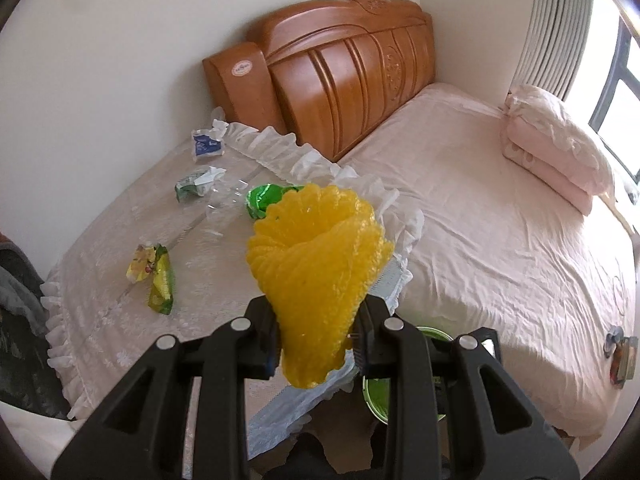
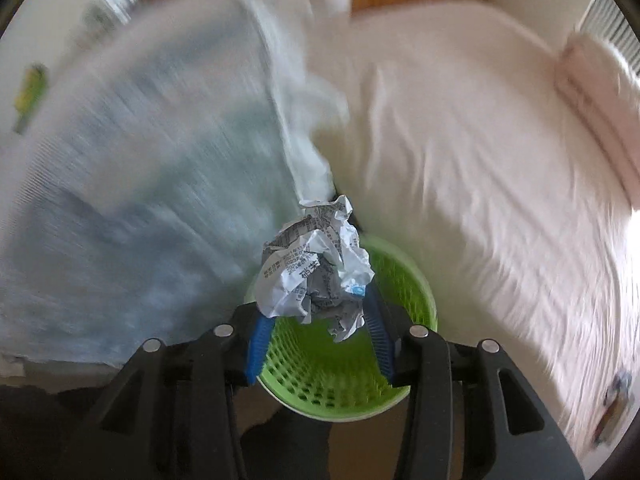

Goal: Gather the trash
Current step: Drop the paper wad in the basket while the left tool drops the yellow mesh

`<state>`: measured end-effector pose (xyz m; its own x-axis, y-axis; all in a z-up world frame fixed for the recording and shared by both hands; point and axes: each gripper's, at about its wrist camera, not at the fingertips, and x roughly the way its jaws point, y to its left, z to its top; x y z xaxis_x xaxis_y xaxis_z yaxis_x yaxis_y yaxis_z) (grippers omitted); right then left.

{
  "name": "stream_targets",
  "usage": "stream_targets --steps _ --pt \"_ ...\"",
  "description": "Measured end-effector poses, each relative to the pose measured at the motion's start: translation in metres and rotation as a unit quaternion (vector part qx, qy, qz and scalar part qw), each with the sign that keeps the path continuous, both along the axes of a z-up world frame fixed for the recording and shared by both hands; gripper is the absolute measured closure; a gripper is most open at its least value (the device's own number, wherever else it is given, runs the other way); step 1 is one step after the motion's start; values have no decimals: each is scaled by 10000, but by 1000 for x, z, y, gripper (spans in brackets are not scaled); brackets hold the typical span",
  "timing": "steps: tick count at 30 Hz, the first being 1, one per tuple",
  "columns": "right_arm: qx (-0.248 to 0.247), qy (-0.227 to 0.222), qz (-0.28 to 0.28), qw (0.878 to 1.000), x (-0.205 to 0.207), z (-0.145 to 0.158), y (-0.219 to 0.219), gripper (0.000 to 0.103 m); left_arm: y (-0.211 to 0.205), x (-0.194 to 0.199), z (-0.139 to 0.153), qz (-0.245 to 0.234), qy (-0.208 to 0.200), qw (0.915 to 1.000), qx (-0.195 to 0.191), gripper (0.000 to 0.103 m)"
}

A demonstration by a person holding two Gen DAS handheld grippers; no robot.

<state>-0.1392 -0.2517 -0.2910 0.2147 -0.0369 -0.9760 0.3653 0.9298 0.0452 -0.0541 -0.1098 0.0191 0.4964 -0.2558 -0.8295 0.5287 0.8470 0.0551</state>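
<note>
My left gripper (image 1: 318, 332) is shut on a yellow foam fruit net (image 1: 320, 264) and holds it above the edge of a lace-covered table (image 1: 112, 320). A green waste basket (image 1: 378, 396) shows partly below the gripper. My right gripper (image 2: 316, 312) is shut on a crumpled printed paper ball (image 2: 316, 272), right over the open green basket (image 2: 340, 372). On the table lie a yellow-green snack wrapper (image 1: 154, 276), a green foil wrapper (image 1: 266, 198), a clear plastic piece (image 1: 224, 200), a green-white wrapper (image 1: 196, 186) and a blue-white packet (image 1: 206, 144).
A bed with pink sheets (image 1: 480, 220) lies to the right, with a folded quilt (image 1: 556, 152) and a wooden headboard (image 1: 340, 76). A small object (image 1: 620, 356) lies on the bed's right edge. The right wrist view is motion-blurred apart from the gripper.
</note>
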Motion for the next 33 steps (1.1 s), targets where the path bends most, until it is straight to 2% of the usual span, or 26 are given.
stream_targets --steps 1,2,3,6,9,13,18,21,27,29,31,33 --pt "79 95 -61 9999 -2 -12 -1 42 -1 -1 0 -27 7 10000 7 76" --pt "141 195 -143 9996 -2 -22 -1 26 -2 -3 -1 -61 9 10000 21 76" --pt "190 297 -241 9991 -2 -29 -1 19 -3 -4 -2 -91 10 10000 29 76" --pt "317 281 -382 9984 -12 -31 -5 17 -10 -8 -5 -202 47 9998 58 76" --pt "201 62 -498 9985 -16 -11 -10 8 -21 -12 -11 -337 103 9993 86 76" --pt "-8 -320 -769 9965 -30 28 -31 7 -39 -19 -25 -531 200 9982 180 76" --pt "-330 -852 -1237 9881 -58 85 -67 2 -68 -30 -62 -840 512 9947 309 76" --pt "-493 -1007 -1488 9825 -75 107 -91 2 -87 -41 -95 -1098 762 9903 377 76" --pt "-607 -1133 -1772 9757 -103 134 -132 2 -123 -67 -188 -1548 1119 9786 770 76" --pt "-619 -1103 -1784 9758 -106 132 -142 2 -130 -76 -216 -1667 1234 9737 941 66" --pt "-610 -1055 -1775 9765 -109 130 -152 2 -138 -86 -244 -1792 1436 9674 1068 43" --pt "-619 -986 -1757 9775 -112 127 -158 2 -143 -92 -257 -1833 1539 9649 1084 36"
